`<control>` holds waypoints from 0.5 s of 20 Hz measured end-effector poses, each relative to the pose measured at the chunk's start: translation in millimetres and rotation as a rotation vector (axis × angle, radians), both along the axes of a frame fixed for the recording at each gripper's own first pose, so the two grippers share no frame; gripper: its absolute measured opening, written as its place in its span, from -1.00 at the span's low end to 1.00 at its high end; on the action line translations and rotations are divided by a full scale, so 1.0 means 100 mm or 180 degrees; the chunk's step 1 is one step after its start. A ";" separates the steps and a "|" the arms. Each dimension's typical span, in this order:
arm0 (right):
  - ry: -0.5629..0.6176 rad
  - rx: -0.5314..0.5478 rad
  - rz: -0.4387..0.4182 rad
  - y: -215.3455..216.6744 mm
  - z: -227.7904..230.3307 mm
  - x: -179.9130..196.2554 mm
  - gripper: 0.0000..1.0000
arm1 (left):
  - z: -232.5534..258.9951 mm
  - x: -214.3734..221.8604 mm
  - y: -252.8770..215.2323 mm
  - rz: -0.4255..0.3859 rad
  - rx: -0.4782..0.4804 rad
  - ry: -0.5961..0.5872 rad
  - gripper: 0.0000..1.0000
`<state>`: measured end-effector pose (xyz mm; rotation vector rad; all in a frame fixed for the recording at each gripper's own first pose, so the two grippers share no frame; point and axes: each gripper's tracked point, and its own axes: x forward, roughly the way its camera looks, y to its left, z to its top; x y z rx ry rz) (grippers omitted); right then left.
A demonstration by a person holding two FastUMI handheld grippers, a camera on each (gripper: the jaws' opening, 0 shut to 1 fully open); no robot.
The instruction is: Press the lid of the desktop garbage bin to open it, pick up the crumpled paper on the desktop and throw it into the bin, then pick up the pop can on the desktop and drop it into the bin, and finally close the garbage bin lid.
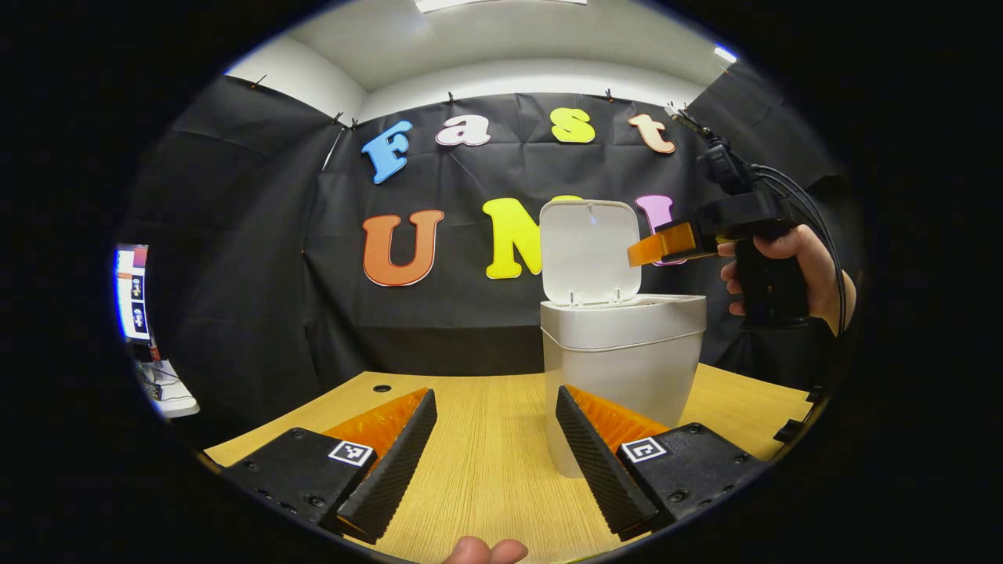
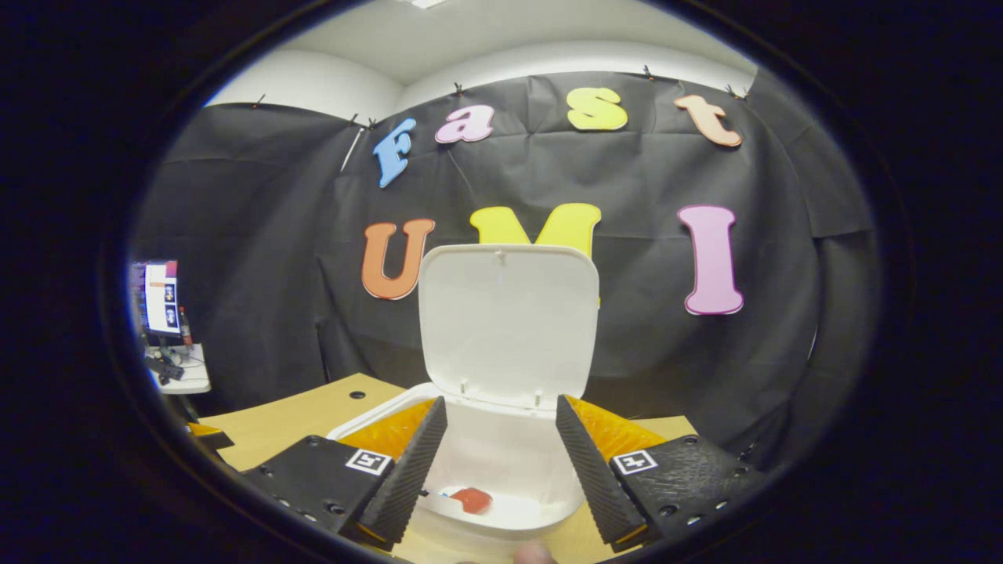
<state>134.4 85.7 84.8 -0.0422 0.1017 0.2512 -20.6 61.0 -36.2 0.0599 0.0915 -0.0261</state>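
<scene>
In the left gripper view, your left gripper [image 1: 495, 439] sits low at the bottom of the frame with its fingers spread apart and nothing between them, over the wooden surface [image 1: 486, 462]. Right of centre stands the garbage bin [image 1: 623, 368], its lid [image 1: 589, 251] standing upright; the bin's base is just behind your right-hand finger, so a careless sweep that way could nudge or tip it. At the upper right, your right gripper [image 1: 654, 244] hangs above the bin's mouth, close beside the raised lid.

In the right gripper view, the right gripper [image 2: 501, 462] is likewise spread and empty, looking down into the open bin [image 2: 501, 517]. A red-topped object that looks like the pop can [image 2: 468, 499] lies at the bottom; I cannot make out the crumpled paper in there.

Closing the lid appears to be what remains. Push it off-centre, or too hard from behind, and you may shove the light bin across the surface instead of folding the lid down. A finger left inside the rim could get caught under it.
</scene>
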 end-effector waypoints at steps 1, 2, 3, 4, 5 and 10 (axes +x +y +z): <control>-0.0020 0.0017 -0.0023 -0.02 0.02 -0.05 0.77 | -0.03 0.02 -0.03 -0.0022 -0.0008 0.0007 0.97; -0.0048 0.0026 -0.0057 -0.05 0.05 -0.10 0.80 | -0.04 0.03 -0.07 -0.0057 -0.0024 0.0014 0.98; -0.0093 0.0018 -0.0106 -0.10 0.09 -0.13 0.81 | -0.05 0.04 -0.11 -0.0087 -0.0034 0.0017 0.97; -0.0143 0.0009 -0.0157 -0.14 0.16 -0.16 0.87 | -0.07 0.06 -0.16 -0.0130 -0.0044 0.0015 0.98; -0.0177 0.0005 -0.0209 -0.19 0.20 -0.18 0.89 | -0.08 0.08 -0.21 -0.0172 -0.0051 0.0012 0.98; -0.0322 0.0083 -0.0340 -0.20 0.59 -0.22 0.88 | -0.17 0.14 -0.34 -0.0319 -0.0131 0.0046 0.97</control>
